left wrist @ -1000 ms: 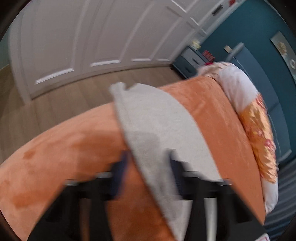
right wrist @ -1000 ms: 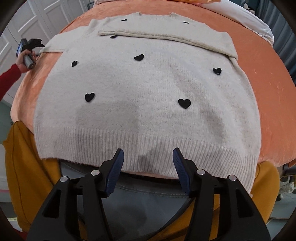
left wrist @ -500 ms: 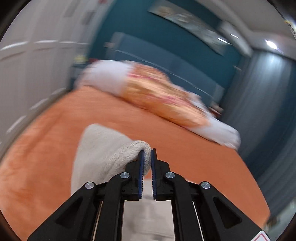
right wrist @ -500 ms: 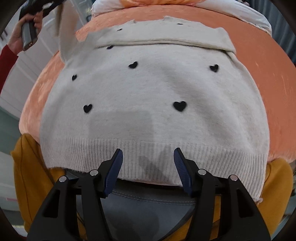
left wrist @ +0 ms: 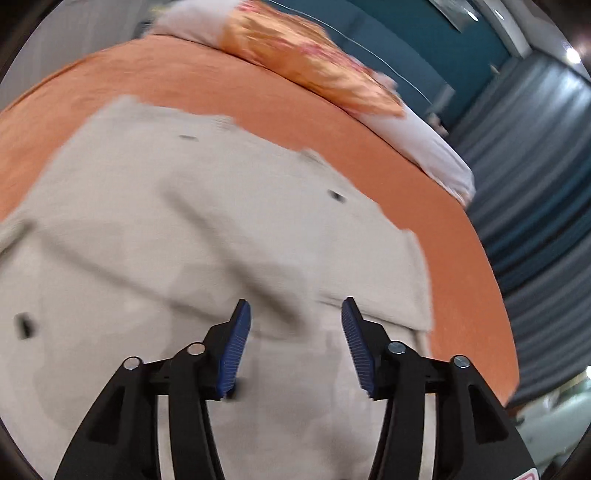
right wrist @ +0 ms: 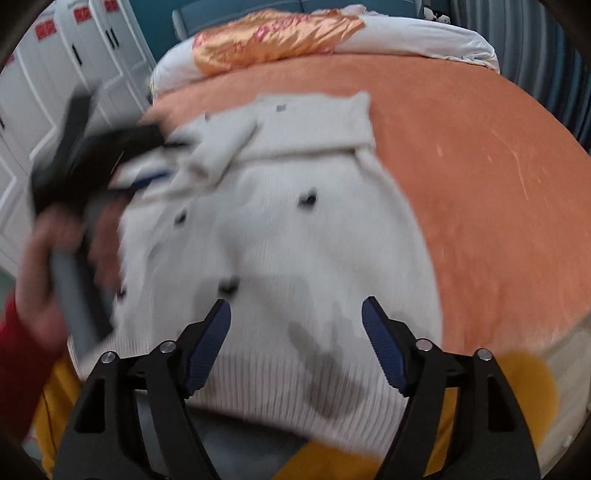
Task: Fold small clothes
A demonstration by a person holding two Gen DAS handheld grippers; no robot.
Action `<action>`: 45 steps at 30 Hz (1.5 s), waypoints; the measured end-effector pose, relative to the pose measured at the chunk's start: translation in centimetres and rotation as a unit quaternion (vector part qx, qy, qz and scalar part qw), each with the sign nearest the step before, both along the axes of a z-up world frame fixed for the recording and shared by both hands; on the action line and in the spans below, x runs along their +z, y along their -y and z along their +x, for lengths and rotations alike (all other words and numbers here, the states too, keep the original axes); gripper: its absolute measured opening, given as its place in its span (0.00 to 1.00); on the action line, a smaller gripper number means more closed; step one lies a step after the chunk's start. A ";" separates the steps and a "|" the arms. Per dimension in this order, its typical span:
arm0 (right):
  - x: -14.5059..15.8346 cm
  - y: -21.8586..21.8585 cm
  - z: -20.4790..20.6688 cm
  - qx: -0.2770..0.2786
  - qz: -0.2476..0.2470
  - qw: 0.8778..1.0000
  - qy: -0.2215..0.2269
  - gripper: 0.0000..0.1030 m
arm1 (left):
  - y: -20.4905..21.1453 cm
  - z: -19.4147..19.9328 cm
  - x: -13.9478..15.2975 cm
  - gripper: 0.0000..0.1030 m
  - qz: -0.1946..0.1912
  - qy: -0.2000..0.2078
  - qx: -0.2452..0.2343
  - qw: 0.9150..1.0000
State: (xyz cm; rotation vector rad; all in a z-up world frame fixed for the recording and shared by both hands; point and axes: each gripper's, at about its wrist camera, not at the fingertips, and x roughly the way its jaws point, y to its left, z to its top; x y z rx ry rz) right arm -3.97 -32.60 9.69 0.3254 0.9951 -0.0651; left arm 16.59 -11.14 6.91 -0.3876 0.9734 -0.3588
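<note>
Where the left tongs (left wrist: 293, 345) pinched the sweater (right wrist: 295, 236) sleeve, both tongs now gape empty, freshly opened.

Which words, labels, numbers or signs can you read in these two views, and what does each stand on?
None can be read.
Red labels on the white wardrobe doors: too blurred.
Tag at the sweater collar: too small.

An orange-covered bed (right wrist: 480, 177) carries a cream heart-dotted sweater (right wrist: 295, 251) near its near edge and pillows (right wrist: 277, 40) at the far end.
</note>
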 end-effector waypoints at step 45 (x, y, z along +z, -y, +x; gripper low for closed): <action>6.1 5.1 24.5 -0.004 0.183 0.967 0.177 0.10 | -18.1 6.6 1.3 0.06 -0.112 0.024 0.221 0.968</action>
